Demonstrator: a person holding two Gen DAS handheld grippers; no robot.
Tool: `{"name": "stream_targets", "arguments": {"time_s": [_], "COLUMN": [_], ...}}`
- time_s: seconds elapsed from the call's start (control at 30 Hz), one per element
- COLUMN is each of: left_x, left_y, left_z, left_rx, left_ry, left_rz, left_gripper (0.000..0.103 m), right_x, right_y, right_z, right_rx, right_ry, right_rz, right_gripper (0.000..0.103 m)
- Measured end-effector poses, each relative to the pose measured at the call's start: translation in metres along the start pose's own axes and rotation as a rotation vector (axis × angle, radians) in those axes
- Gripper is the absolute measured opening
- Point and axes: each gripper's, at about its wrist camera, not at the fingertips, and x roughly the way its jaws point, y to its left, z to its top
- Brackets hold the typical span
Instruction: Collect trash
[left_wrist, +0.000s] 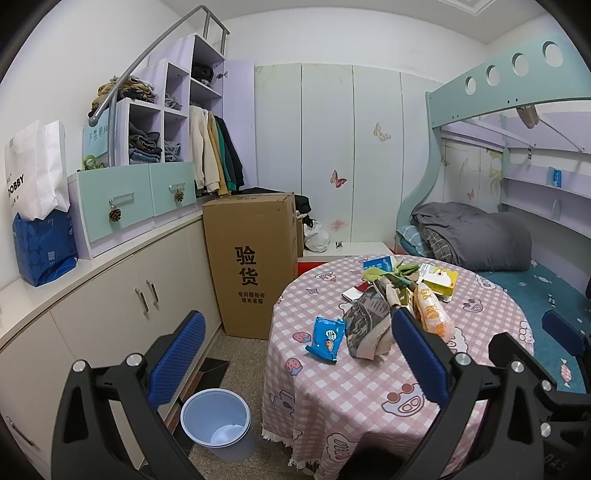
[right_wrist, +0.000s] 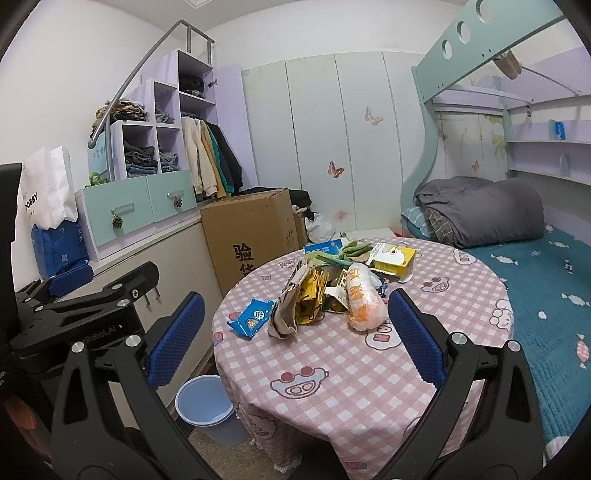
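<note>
Both claws empty, fingers spread wide, hovering short of the counter (left_wrist: 369, 387). Left claw (left_wrist: 295, 354) looks toward the bin side, right claw (right_wrist: 291, 339) looks at the pile. Nothing picked yet, judging by the bin.

Where the trash is:
- Pile of wrappers sits mid-counter, toward the far edge, on the pink checked cloth.
- Blue snack packet (left_wrist: 326, 339) lies alone on the near-left side of the pile, just beside the crumpled grey-beige bag (left_wrist: 365, 328).
- Orange-and-white plastic pack (right_wrist: 364, 302) lies on the right of the pile, long axis pointing at the camera.
- Yellow-and-white carton (right_wrist: 393, 258) at the back, green scraps (right_wrist: 354, 249) next to it. Yellow foil wrapper (right_wrist: 314, 295) wedged in the middle.
- Blue bin (left_wrist: 216, 419) on the floor, left of the counter, just beside the cloth's fringe. Looks near empty; something pale at the bottom, can't tell if liner or litter.

Handling, my read:
- All light and soft. Film and foil will crumple and slip, so pinch across a folded or crimped edge, not a flat face.
- Blue packet is the easy first grab: isolated, one end lifted off the cloth. Take the raised seam.
- Orange pack looks puffy; grip across its narrow width mid-body.
- Carton is stiffest; clamp on opposite side walls.
- Risk: fingers snagging the cloth and dragging the pile along.
</note>
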Motion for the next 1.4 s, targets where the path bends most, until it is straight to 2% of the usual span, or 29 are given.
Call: {"name": "stream_targets", "arguments": {"time_s": [0.27, 0.6, 0.73, 0.93, 1.13, 1.23, 1.27, 1.33, 1.37, 1.4], "left_x": [0.009, 0.034, 0.052, 0.087, 0.131, 0.148, 0.154, 0.161, 0.166, 0.171], "left_y": [-0.004, -0.014, -0.020, -0.036, -0.075, -0.089, -0.094, -0.099, -0.100, -0.101], "left_z": [0.001, -0.005, -0.010, -0.011, -0.015, -0.020, -0.021, -0.021, -0.021, -0.021], "left_rx": [0.014, 0.030, 0.041, 0.047, 0.120, 0.165, 0.184, 0.203, 0.203, 0.201], "left_ry": [0.028, 0.092, 0.131, 0.201, 0.261, 0.279, 0.277, 0.280, 0.294, 0.312], "left_rz": [0.007, 0.007, 0.001, -0.048, -0.123, -0.117, -0.104, -0.106, -0.125, -0.148], "left_gripper": [0.099, 0.099, 0.099, 0.099, 0.099, 0.098, 0.096, 0.072, 0.067, 0.054], "right_x": [0.007, 0.034, 0.052, 0.078, 0.107, 0.120, 0.125, 0.134, 0.138, 0.144], "right_y": [-0.003, -0.027, -0.043, -0.073, -0.104, -0.114, -0.117, -0.122, -0.124, -0.126], "right_z": [-0.004, -0.005, -0.010, -0.018, -0.023, -0.024, -0.023, -0.023, -0.023, -0.021], "right_rx": [0.027, 0.088, 0.113, 0.159, 0.198, 0.196, 0.196, 0.200, 0.203, 0.209], "right_ry": [0.036, 0.106, 0.142, 0.185, 0.232, 0.250, 0.261, 0.282, 0.293, 0.307], "right_rz": [0.010, -0.002, -0.021, -0.054, -0.090, -0.099, -0.100, -0.089, -0.081, -0.069], "right_gripper": [0.097, 0.097, 0.097, 0.097, 0.097, 0.097, 0.097, 0.097, 0.097, 0.097]}}
